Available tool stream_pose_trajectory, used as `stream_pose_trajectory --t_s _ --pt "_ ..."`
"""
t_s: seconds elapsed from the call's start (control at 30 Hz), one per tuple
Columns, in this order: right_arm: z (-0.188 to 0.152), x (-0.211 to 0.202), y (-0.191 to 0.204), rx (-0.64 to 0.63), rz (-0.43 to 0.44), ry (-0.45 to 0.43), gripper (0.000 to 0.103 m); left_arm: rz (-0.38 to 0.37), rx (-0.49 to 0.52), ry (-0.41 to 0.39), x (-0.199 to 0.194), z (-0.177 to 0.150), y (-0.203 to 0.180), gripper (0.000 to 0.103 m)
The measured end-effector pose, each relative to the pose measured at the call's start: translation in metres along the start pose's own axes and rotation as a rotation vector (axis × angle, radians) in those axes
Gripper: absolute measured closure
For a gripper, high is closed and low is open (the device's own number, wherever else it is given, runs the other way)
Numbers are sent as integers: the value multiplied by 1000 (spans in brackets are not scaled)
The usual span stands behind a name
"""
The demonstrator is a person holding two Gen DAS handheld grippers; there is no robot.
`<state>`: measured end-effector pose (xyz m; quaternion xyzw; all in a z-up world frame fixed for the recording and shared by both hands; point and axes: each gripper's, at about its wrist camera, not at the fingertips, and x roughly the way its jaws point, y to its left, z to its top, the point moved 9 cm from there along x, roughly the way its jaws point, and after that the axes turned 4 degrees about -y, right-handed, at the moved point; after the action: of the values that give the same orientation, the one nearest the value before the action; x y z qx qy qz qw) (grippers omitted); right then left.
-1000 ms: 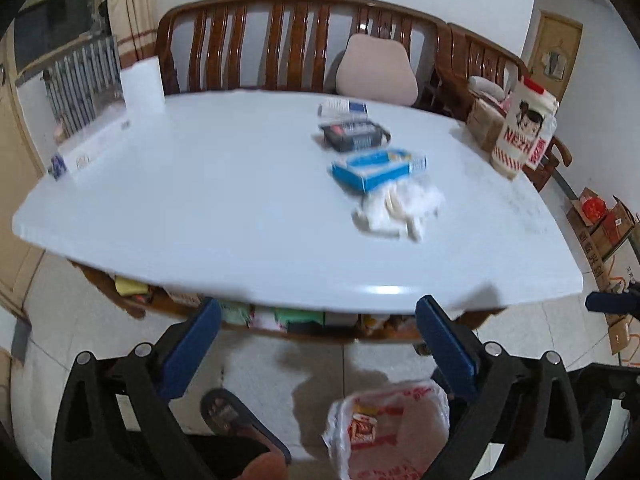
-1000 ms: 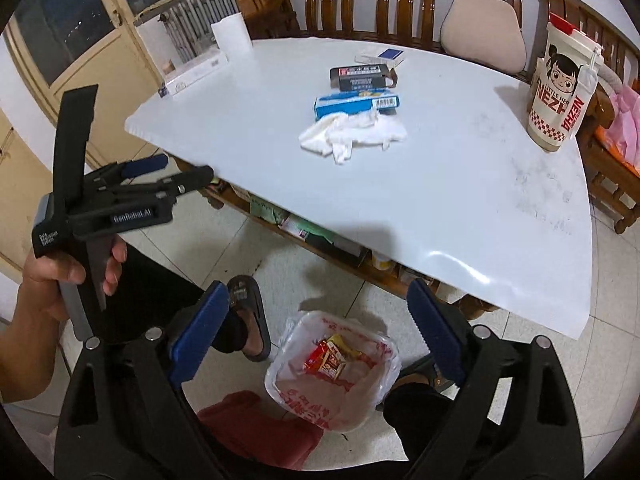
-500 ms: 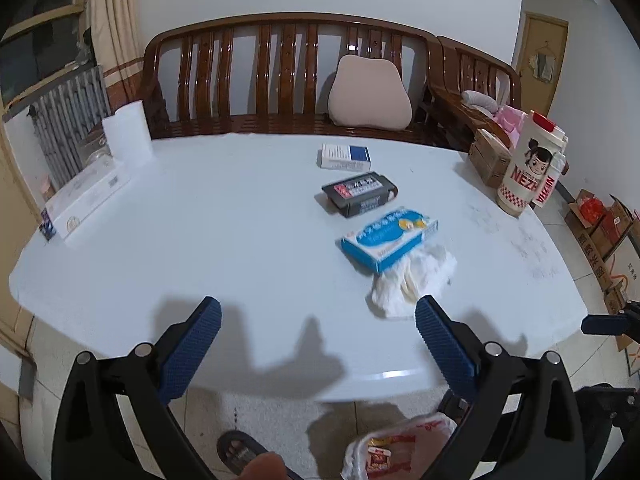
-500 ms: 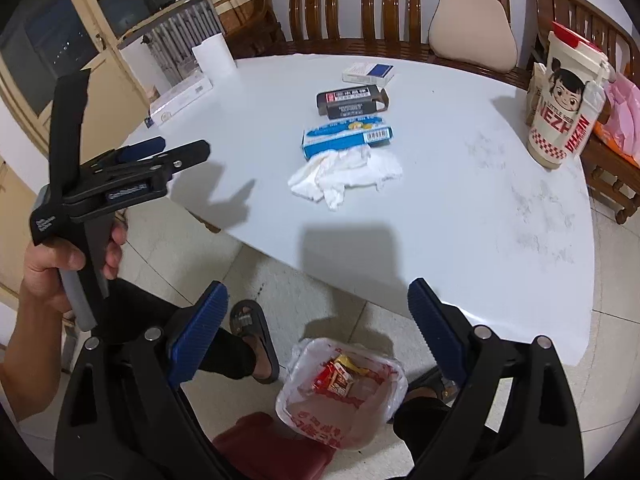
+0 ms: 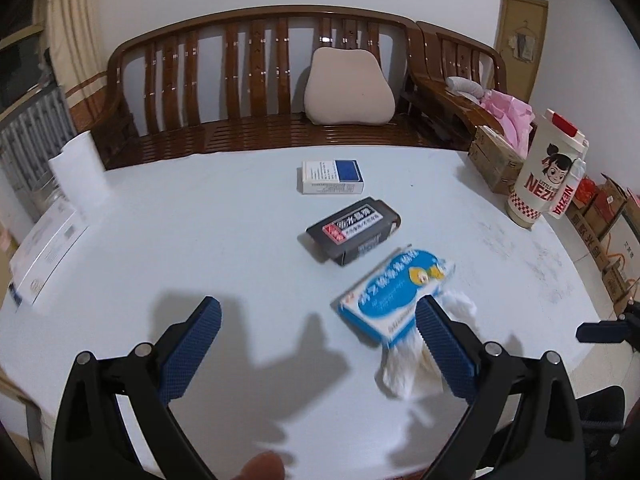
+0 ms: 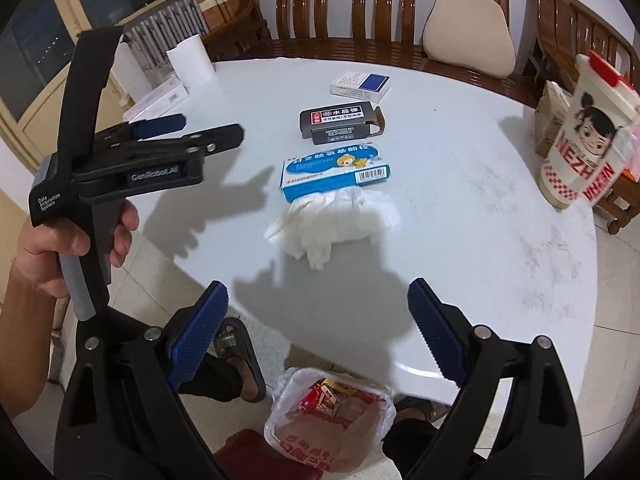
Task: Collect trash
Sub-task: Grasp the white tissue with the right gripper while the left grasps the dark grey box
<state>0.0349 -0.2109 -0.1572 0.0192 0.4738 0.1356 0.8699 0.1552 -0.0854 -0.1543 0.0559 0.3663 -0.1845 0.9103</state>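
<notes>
Both tongs wide open, empty, above table.

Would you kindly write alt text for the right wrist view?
The open right gripper hovers above a white table's near edge, facing a crumpled tissue that touches a blue box. A dark box and a white-and-blue pack lie beyond; the left gripper is at left, a lined trash bin below.

A home living room: a slatted wooden settee with a beige cushion stands along the far wall behind the white bench, with curtains, tiled floor and stacked cardboard boxes at right.
</notes>
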Motion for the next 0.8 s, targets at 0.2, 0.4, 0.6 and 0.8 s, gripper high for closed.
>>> stream_pose_trajectory --t_s 0.2,0.4,0.6,0.8 --pt "12 35 -1 3 -11 34 14 -57 80 30 44 16 -8 8" --pt "20 67 -2 17 -19 65 14 -86 165 68 85 22 -15 8" --pt "27 94 -1 14 -25 99 14 -123 196 95 116 24 -18 8" --pt "23 119 -2 5 -42 135 14 -174 238 121 137 18 -28 8"
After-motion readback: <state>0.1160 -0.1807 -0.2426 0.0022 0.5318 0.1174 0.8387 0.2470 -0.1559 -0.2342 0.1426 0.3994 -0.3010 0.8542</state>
